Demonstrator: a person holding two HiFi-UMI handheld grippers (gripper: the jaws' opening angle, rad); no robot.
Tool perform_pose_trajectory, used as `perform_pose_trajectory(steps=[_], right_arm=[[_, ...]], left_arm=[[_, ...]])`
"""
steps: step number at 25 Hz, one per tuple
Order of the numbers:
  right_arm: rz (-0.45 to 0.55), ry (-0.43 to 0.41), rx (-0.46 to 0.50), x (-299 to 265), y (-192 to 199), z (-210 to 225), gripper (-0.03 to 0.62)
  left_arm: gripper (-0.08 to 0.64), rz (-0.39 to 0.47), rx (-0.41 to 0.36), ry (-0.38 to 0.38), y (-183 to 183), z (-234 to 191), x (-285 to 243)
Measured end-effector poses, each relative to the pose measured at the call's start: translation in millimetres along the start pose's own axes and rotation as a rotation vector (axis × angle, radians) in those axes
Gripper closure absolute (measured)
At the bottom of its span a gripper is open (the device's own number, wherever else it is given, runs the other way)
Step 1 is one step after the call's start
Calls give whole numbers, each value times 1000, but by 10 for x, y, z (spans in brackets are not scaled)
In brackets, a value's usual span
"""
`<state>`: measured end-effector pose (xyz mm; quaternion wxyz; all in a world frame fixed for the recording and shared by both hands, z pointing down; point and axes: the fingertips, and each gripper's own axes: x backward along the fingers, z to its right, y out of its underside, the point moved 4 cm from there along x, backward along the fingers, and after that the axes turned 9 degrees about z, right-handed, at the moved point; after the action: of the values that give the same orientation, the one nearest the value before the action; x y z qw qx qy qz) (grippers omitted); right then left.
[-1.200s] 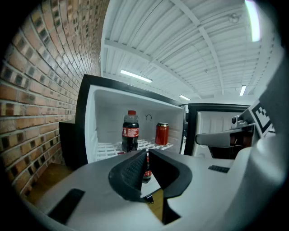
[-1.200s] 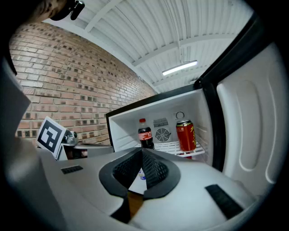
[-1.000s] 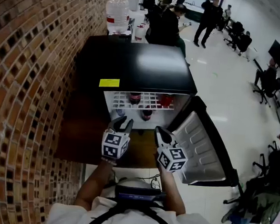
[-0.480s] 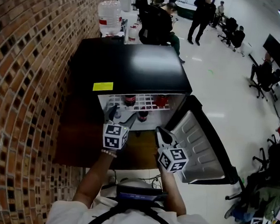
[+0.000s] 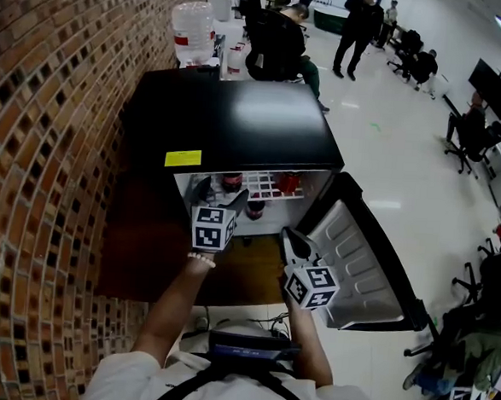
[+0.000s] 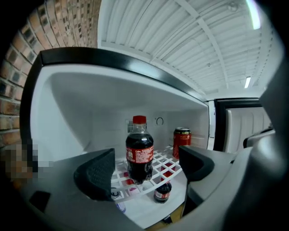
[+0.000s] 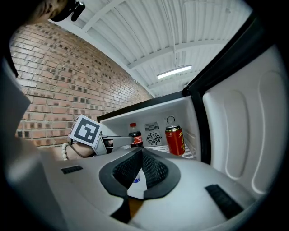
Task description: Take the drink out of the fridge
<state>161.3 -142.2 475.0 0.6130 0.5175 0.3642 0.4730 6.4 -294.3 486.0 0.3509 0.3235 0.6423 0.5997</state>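
A cola bottle (image 6: 139,153) with a red cap stands upright on the white wire shelf (image 6: 159,170) of the open fridge. My left gripper (image 6: 145,158) reaches into the fridge mouth and its jaws are opening. The bottle stands just ahead in the gap between them, and neither pad touches it. In the head view the left gripper (image 5: 211,194) is at the shelf's front left, near the bottle (image 5: 232,182). My right gripper (image 7: 141,155) hangs back outside the fridge, shut and empty, by the door (image 5: 362,262). The right gripper view shows the same bottle (image 7: 135,137).
A red can (image 6: 182,140) stands on the shelf to the bottle's right. A second small bottle (image 6: 162,193) sits on the fridge floor below. The fridge has a black top (image 5: 239,121); its door swings open to the right. A brick wall (image 5: 41,137) runs along the left.
My left gripper has moved forward from in front of the fridge into its opening, and its jaws have spread apart. The right gripper has stayed in place.
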Motion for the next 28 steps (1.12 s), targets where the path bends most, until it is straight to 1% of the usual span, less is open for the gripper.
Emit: perform_pose_trajectory(steps=[8,18,28], right_arm=[[2,11,-7,-25,27,10,575],[0,38,-13,7,39,106,575],[-5,37,-16,-14,46,155,575]], left_arm=[[119,-25,-9,-10,21,-105,-214],[120,-49,-29,-2,30,-146,-480],[129,-63,-10,-2,67,-171,-571]])
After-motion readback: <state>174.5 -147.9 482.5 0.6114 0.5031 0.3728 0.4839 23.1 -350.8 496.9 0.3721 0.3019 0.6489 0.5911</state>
